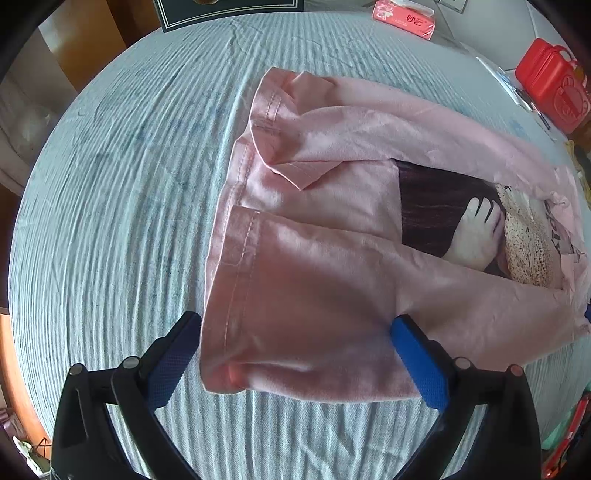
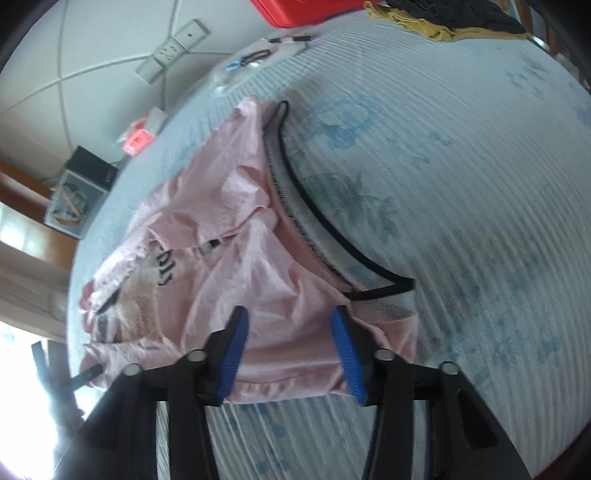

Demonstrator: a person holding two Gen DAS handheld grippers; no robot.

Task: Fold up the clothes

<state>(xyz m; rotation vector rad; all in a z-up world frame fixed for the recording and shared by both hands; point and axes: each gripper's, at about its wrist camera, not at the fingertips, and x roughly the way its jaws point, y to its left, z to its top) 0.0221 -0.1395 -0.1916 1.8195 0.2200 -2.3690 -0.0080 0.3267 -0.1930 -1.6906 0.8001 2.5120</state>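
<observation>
A pink T-shirt (image 1: 332, 229) with a printed picture lies partly folded on a light blue striped cloth (image 1: 129, 184). Both sides are folded inward over the print. My left gripper (image 1: 295, 332) is open, its blue pads straddling the shirt's near folded edge by the hem. In the right wrist view the same shirt (image 2: 229, 236) shows its black-trimmed collar (image 2: 295, 199). My right gripper (image 2: 290, 325) is open, with its fingers on either side of the shirt's near edge by the collar.
A red box (image 1: 546, 81) and a pink tissue pack (image 1: 404, 16) sit at the far edge. A dark framed board (image 1: 229, 11) lies at the back. Yellow and black clothes (image 2: 443, 18) are piled far off. A wall socket (image 2: 173, 48) is behind.
</observation>
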